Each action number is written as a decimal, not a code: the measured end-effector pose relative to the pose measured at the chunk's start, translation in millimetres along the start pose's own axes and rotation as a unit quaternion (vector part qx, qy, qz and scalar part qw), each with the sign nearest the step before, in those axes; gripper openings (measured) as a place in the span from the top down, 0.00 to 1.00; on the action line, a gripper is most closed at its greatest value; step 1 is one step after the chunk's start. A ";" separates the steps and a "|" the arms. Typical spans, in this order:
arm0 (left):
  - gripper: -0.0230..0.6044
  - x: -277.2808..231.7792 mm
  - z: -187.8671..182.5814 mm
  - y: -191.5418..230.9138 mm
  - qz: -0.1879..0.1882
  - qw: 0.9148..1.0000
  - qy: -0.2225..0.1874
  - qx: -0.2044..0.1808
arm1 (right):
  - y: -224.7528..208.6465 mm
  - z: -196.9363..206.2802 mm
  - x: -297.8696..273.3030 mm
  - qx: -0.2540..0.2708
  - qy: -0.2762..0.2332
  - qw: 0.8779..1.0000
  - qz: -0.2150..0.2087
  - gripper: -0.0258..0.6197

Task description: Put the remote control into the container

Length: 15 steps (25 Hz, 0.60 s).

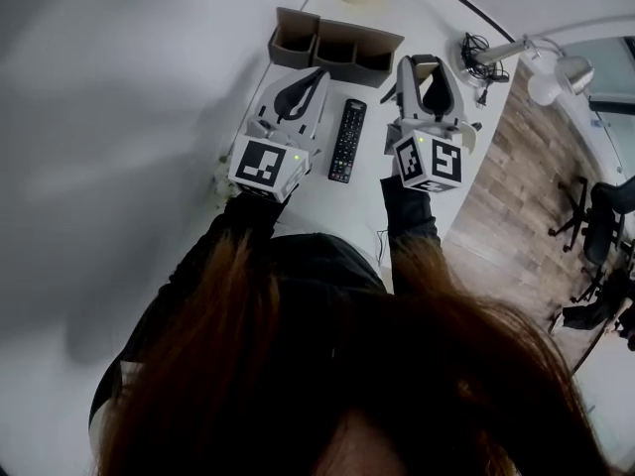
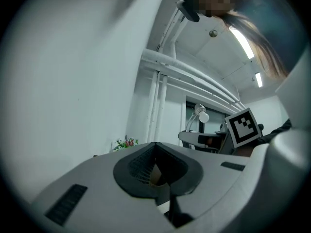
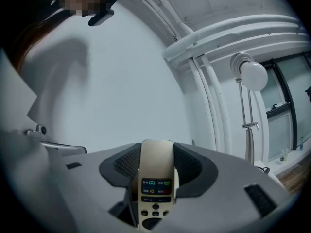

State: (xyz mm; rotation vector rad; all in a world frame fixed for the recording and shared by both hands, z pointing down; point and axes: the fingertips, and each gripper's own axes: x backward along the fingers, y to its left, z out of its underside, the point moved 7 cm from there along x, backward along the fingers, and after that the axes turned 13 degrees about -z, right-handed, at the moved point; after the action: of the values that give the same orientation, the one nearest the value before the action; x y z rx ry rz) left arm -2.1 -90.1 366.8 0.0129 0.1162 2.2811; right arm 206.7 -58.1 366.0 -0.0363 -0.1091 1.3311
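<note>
The right gripper (image 3: pixel 156 148) clamps a pale remote control (image 3: pixel 156 176), jaws wide; the left gripper (image 2: pixel 155 148) has its jaws together, empty. Just ahead stands the open container (image 1: pixel 316 38), near the table (image 1: pixel 429 16) edge.

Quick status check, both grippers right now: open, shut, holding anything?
Left gripper: closed, nothing between its jaws.
Right gripper: closed on a beige remote control.

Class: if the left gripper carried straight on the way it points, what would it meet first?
Probably the brown container, just beyond the left gripper; height is unclear, so it might pass over it towards the wall.
</note>
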 end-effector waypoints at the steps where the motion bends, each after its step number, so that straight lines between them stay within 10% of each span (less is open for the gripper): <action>1: 0.95 1.1 0.1 1.2 -0.002 1.000 0.001 0.001 | 1.5 -0.6 -5.1 0.005 -0.004 1.000 -0.003 0.63; 15: 0.95 6.9 2.8 13.1 -0.020 0.999 0.015 0.030 | -6.4 6.0 -67.1 0.003 -0.037 0.999 -0.010 0.63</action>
State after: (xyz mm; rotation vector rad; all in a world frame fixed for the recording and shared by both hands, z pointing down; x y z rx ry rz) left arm -16.4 -93.2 370.5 0.0065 0.1991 2.2386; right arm 196.7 -125.0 368.6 0.0204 -0.1680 1.3136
